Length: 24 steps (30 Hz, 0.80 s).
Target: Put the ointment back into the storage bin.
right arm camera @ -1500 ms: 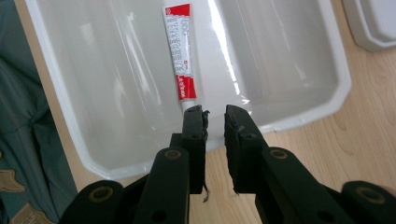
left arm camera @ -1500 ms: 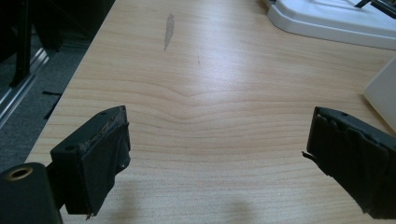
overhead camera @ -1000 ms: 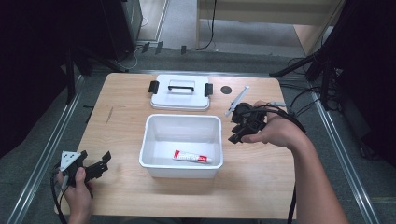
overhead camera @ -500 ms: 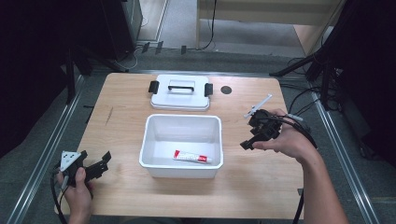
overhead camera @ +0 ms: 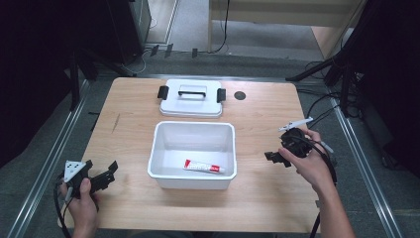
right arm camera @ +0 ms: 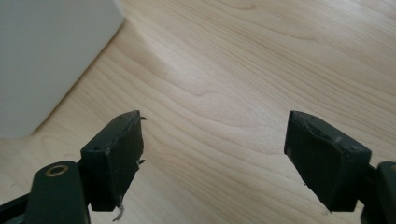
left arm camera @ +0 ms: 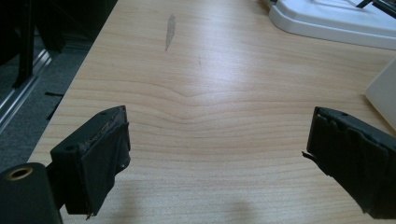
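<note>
On the wooden table [overhead camera: 267, 198], the toothpaste tube [overhead camera: 204, 167] lies inside the white bin [overhead camera: 192, 176], your right gripper [overhead camera: 275, 156] beside it has just been opening with nothing between its jaws, your left gripper [overhead camera: 110, 173] gapes empty, so next you likely fetch the lid [overhead camera: 190, 103] beyond the bin.

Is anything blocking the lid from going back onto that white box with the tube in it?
Nothing visible does. The lid lies on the table just behind the box, whose top is open; the tube lies flat on its floor, below the rim.
</note>
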Available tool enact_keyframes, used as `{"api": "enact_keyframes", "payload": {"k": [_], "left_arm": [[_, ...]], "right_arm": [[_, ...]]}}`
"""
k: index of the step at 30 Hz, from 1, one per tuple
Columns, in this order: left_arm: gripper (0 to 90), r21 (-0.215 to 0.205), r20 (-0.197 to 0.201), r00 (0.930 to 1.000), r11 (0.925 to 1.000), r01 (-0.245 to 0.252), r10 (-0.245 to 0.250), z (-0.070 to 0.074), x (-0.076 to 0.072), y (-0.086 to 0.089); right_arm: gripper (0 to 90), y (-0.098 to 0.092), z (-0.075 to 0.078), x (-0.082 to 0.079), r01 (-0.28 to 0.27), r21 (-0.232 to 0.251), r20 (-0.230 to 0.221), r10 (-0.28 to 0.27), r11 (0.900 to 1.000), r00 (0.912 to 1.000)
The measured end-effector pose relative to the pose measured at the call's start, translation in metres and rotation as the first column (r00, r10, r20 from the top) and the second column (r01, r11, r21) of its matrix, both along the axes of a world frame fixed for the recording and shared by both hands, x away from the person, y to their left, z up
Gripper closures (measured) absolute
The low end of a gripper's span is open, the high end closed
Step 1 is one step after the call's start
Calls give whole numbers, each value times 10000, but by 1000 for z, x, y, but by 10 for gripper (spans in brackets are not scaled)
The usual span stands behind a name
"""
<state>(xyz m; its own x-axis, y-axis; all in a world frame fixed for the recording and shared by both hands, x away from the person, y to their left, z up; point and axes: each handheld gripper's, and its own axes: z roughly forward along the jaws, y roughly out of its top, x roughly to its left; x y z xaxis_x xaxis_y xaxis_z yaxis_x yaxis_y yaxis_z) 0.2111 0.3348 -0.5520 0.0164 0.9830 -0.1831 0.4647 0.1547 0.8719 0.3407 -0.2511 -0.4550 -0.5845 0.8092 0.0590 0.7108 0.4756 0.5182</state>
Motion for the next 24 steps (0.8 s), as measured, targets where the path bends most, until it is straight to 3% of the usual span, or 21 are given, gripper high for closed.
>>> {"api": "enact_keyframes", "payload": {"k": [7,16,24], "left_arm": [[65,-14,7,10000,10000,-11,11,0,0,0],[65,-29,2,10000,10000,-15,15,0,-1,0],[65,-38,6,10000,10000,-29,29,0,0,0]], "right_arm": [[209,-22,-25,-12,1159,781,507,-1201,9902,9915],[214,-44,-50,-32,1580,1253,1032,-1713,9794,9798],[222,-72,-64,-51,2000,2199,1729,-2399,9548,9553]]}}
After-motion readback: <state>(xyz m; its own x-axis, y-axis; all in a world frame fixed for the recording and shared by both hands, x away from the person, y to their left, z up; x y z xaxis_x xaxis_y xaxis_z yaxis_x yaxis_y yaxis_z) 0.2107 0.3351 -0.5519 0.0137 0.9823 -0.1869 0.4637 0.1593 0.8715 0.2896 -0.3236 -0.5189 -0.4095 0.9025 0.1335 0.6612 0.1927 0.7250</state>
